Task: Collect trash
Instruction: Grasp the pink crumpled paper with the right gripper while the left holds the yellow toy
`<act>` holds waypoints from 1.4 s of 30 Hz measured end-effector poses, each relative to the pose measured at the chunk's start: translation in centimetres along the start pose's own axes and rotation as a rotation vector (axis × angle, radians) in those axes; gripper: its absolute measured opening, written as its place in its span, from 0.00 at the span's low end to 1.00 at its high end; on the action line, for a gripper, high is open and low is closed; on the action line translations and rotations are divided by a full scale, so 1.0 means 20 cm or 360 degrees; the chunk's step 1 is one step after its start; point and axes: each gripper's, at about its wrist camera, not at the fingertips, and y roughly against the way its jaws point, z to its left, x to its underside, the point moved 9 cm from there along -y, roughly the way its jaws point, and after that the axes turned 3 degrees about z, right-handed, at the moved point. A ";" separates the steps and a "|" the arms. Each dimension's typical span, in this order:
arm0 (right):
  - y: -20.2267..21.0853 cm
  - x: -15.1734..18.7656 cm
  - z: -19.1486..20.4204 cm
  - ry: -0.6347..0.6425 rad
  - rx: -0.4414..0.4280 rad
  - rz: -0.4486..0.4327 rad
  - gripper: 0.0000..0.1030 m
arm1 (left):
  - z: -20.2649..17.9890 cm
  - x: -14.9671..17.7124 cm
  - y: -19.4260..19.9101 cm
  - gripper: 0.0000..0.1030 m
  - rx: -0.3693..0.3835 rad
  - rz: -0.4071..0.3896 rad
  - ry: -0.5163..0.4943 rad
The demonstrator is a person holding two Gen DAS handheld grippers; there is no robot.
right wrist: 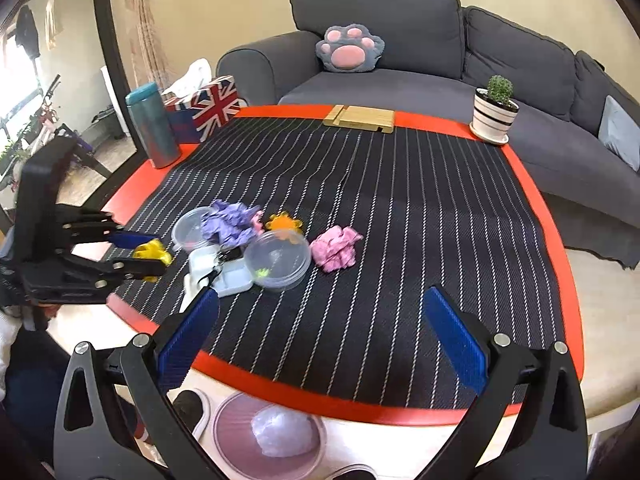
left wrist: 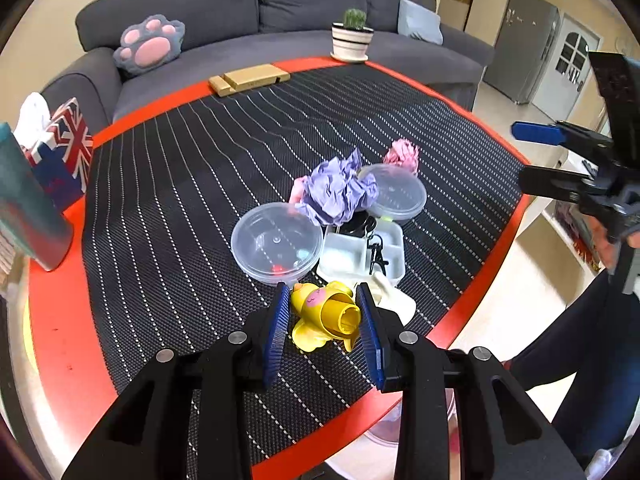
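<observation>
Clamping a crumpled yellow wrapper (left wrist: 324, 316), the left gripper (left wrist: 324, 312) holds it just above the striped table (left wrist: 180, 200) near the front edge. The right gripper (right wrist: 320, 320) hangs with jaws spread wide, nothing between them.

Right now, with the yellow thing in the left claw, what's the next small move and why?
Probably carry it toward the pink bin below the table's near edge. The left claw is shut on the crumpled yellow wrapper, apparently just off the striped mat, and the bin already holds a crumpled purple wad.
</observation>
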 end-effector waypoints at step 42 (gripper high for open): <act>-0.52 -0.12 -0.11 -0.0503 -0.0133 0.0528 0.27 | 0.01 -0.05 0.14 0.33 0.0146 -0.0162 0.0103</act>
